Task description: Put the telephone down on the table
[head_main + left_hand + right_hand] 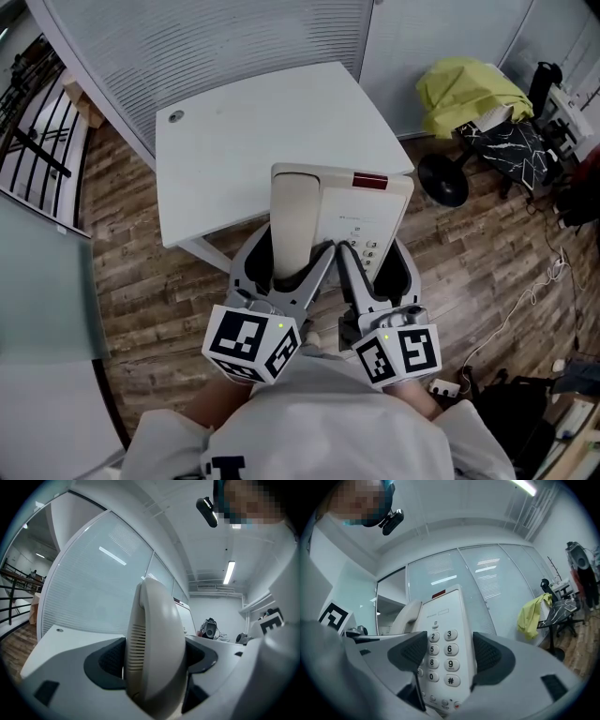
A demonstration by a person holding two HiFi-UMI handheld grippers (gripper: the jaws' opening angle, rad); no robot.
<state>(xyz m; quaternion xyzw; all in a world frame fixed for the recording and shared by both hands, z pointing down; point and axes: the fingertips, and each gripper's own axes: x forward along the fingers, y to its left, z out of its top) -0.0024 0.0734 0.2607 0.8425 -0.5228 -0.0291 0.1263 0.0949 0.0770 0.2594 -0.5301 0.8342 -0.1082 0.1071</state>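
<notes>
White table [234, 141]: bare top, small round fitting near its far left corner. The near edge runs just under my load, with wood floor [150, 309] below me.

Telephone [361, 211]: cream desk set, not yet down. I hold it over the table's near edge. Both gripper views look up at the ceiling, so the set is pitched steeply, far end high. From the head view I can't tell whether that far end clears the tabletop or brushes it; I judge it's clear.

Handset [154, 639]: lies in its cradle on the set's left side.

Left gripper [286, 258]: jaws closed narrow on the handset, pads against both its flanks.

Right gripper [375, 258]: jaws set a middling width across the body, one pad on either side of the keypad [443, 651].

Step in hand is the set-down:
- Carry the set forward until the whole base is over the top, well inside the near edge.
- Bring the far end down until the base is level.
- Lower both grippers at one rate, or the handset may lift out of the cradle.
- Open the right jaws only once the base sits flat, then the left.
</notes>
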